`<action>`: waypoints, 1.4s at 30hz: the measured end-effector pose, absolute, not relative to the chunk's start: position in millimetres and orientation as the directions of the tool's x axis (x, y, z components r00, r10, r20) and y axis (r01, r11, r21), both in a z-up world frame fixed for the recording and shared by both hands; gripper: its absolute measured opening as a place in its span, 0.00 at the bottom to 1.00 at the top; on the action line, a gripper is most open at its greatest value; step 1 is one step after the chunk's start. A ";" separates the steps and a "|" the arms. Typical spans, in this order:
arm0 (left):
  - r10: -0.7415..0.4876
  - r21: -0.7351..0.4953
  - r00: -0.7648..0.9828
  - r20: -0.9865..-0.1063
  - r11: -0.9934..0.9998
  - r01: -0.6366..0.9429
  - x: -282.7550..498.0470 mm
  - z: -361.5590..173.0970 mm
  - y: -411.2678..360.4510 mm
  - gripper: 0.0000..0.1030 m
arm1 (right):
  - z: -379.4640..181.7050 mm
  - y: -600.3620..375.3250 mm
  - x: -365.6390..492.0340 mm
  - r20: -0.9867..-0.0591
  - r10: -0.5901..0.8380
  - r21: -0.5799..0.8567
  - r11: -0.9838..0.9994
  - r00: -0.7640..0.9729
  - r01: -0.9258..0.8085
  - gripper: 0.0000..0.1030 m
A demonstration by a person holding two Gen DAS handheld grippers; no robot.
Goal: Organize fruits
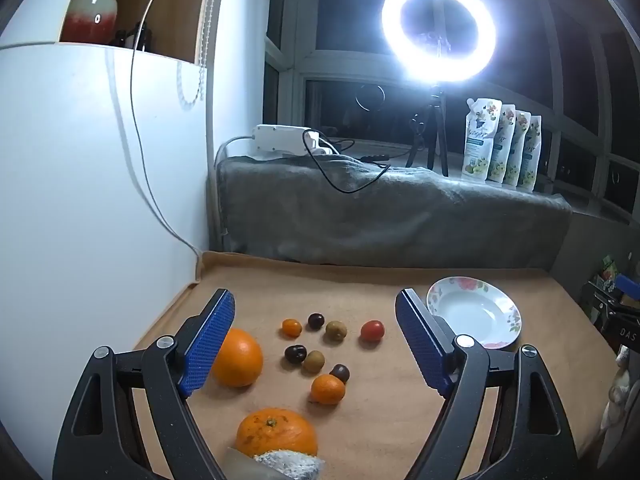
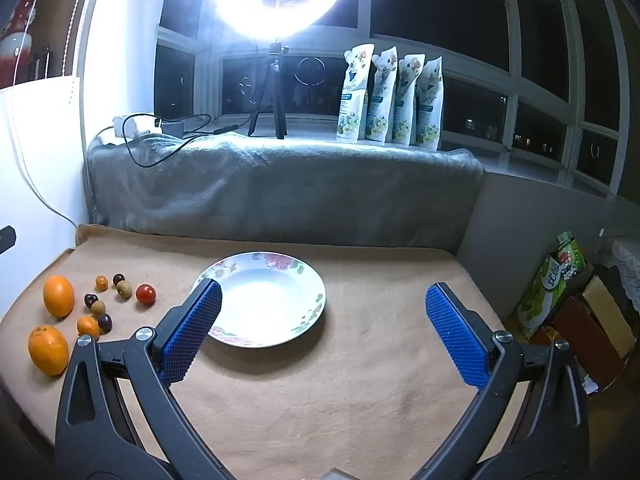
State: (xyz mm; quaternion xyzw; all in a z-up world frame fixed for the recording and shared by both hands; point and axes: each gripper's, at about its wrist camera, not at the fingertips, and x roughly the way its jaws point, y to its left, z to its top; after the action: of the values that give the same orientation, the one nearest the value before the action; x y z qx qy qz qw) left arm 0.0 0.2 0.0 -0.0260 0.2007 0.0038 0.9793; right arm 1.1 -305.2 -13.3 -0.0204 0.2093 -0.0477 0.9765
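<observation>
A white floral plate (image 2: 308, 280) stands empty on the tan cloth; it also shows in the left wrist view (image 1: 512, 312). Left of it lie two large oranges (image 1: 238, 358) (image 1: 276, 432), a small mandarin (image 1: 328, 389), a red tomato (image 1: 372, 330), an orange tomato (image 1: 291, 327), dark grapes (image 1: 295, 353) and small green-brown fruits (image 1: 335, 330). The same fruits show at the left of the right wrist view (image 2: 58, 295). My left gripper (image 1: 316, 316) is open and empty above the fruits. My right gripper (image 2: 324, 308) is open and empty in front of the plate.
A grey blanket (image 2: 280, 184) covers the ledge behind the table. On it stand a ring light on a tripod (image 1: 438, 28), a power strip with cables (image 1: 284, 138) and several refill pouches (image 2: 390, 96). A white cabinet (image 1: 80, 180) is at the left, boxes (image 2: 560, 292) at the right.
</observation>
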 end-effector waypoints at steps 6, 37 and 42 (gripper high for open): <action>-0.002 -0.049 0.918 -0.396 0.999 -0.019 -0.3 0.0 0.2 0.80 | -11.2 -303.4 0.5 -0.397 -0.111 -0.064 0.994 0.911 0.093 1.00; 0.002 -0.056 0.914 -0.406 0.998 -0.026 0.6 -7.2 1.8 0.80 | -10.4 -302.1 -0.1 -0.410 -0.100 -0.054 0.995 0.907 0.085 1.00; 0.002 -0.055 0.914 -0.406 0.998 -0.027 0.1 -7.6 1.7 0.81 | -10.6 -301.5 -0.1 -0.412 -0.099 -0.053 0.995 0.906 0.084 1.00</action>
State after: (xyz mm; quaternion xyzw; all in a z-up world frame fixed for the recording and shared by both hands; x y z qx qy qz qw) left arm 0.1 1.7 -7.6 -0.0296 0.2076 0.0074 0.9777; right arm -0.1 -301.5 -10.6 -0.0171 0.2118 -0.0468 0.9760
